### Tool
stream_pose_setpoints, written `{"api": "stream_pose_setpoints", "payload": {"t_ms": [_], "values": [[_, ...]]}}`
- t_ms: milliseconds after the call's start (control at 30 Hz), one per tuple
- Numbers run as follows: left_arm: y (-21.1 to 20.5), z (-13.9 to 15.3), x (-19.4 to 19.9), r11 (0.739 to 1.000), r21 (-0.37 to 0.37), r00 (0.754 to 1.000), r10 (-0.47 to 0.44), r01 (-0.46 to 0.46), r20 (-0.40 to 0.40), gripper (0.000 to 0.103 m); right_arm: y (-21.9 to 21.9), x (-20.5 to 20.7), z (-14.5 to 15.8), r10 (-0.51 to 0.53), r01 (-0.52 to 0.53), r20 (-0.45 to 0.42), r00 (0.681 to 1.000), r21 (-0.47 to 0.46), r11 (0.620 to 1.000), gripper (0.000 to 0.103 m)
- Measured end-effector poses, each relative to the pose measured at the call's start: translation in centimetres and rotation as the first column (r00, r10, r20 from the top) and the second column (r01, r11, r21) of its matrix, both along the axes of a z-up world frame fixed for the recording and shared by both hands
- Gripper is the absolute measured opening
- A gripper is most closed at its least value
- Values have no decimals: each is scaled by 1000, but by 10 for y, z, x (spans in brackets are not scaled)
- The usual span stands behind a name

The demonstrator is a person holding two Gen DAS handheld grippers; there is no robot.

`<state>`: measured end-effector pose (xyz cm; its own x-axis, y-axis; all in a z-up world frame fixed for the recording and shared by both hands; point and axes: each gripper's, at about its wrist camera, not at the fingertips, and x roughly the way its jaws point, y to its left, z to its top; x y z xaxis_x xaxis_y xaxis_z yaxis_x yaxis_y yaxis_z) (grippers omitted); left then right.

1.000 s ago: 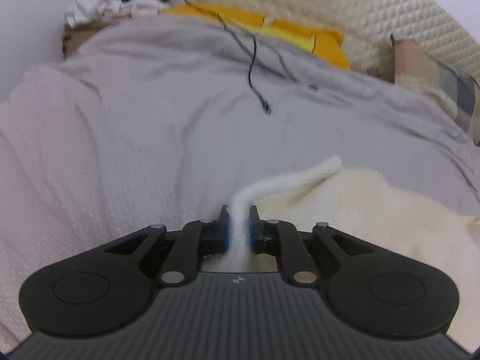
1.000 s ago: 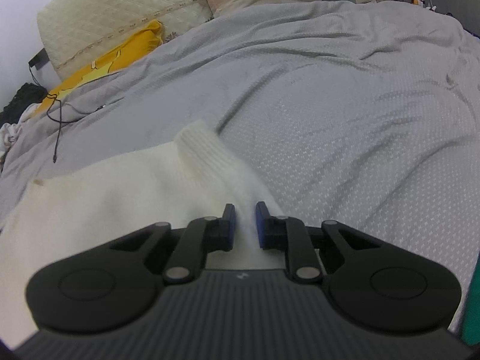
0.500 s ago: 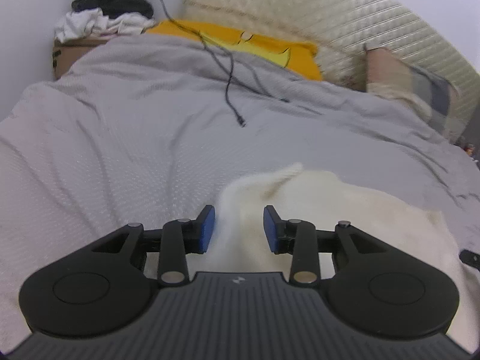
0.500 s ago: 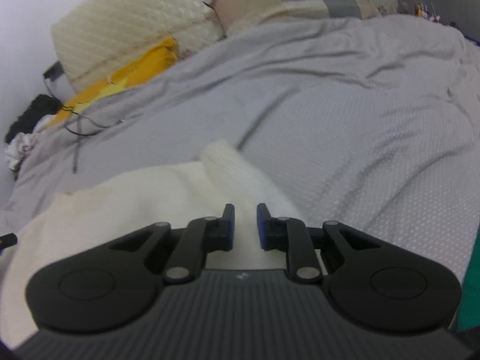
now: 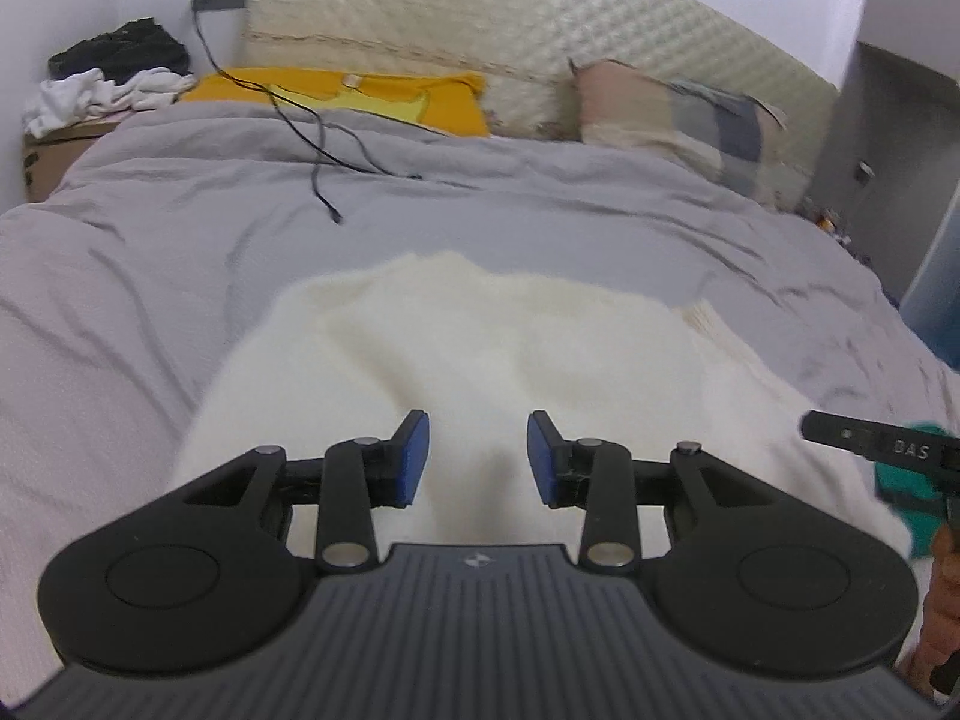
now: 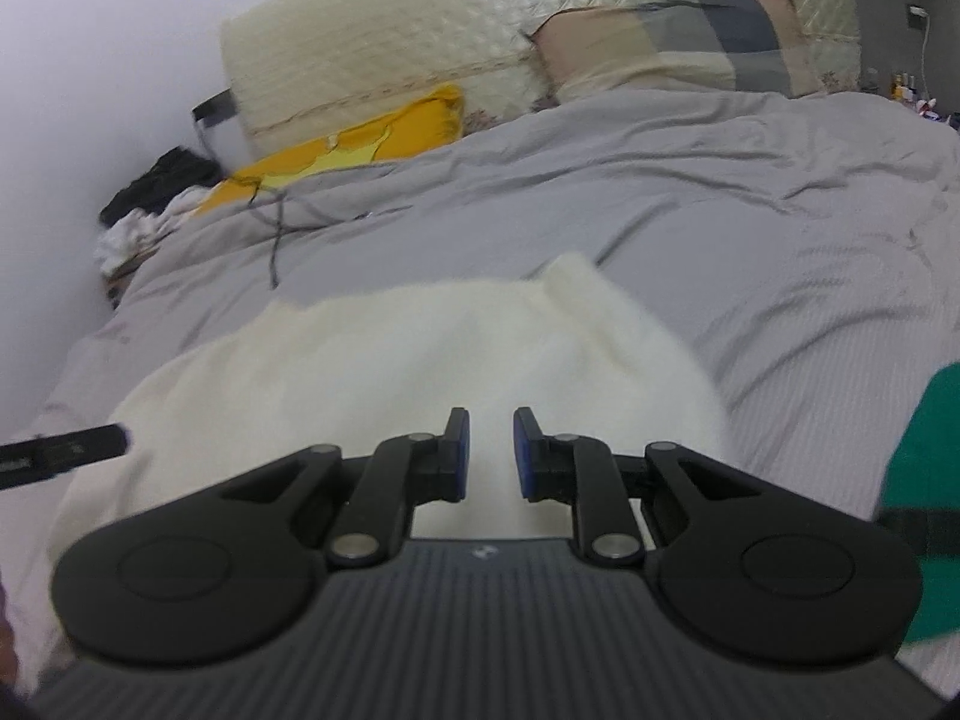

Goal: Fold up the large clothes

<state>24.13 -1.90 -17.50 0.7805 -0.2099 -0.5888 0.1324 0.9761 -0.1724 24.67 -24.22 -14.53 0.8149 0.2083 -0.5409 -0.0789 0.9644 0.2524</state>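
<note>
Left wrist view: left gripper (image 5: 477, 456) hangs over the near part of a cream knit sweater (image 5: 480, 348); blue pads parted with a clear gap, nothing between them, fabric visible below and beyond the gap but not pinched. Sweater lies spread on the grey bedspread (image 5: 180, 228), running away from the tool toward the headboard, with a blunt corner at its far edge and a ribbed edge at far right. Right gripper (image 5: 870, 450) shows as a dark bar at the right margin, over the sweater's right side. A black cable (image 5: 318, 174) trails on the bedspread beyond, clear of the garment. Right wrist view: right gripper (image 6: 489, 456) pads stand a narrow gap apart, empty, hovering over the sweater (image 6: 420, 360) near its right edge; a raised ribbed corner stands just ahead and slightly right. Left gripper (image 6: 60, 450) enters as a dark bar at the left margin. A green cloth (image 6: 924, 480) lies near right, beside the sweater. Judgement: garment sits directly ahead of and under both tools, its width spanning left to right between them. Each hand is nearer its own side edge, so a next fold likely needs a fresh grasp on both.
</note>
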Motion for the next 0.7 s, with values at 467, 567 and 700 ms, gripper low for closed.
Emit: {"api": "stream_pose_setpoints", "payload": {"t_ms": [467, 567, 700], "values": [[-22, -46, 6, 997, 82, 995, 4, 4, -98, 43, 13, -15, -32, -9, 17, -97, 995, 78, 997, 16], [-14, -39, -1, 999, 45, 995, 14, -10, -97, 44, 7, -31, -27, -36, 51, -102, 994, 149, 988, 17], [-9, -25, -19, 1000, -11, 995, 17, -18, -95, 50, 4, -58, -18, -56, 77, -108, 993, 201, 977, 22]]}}
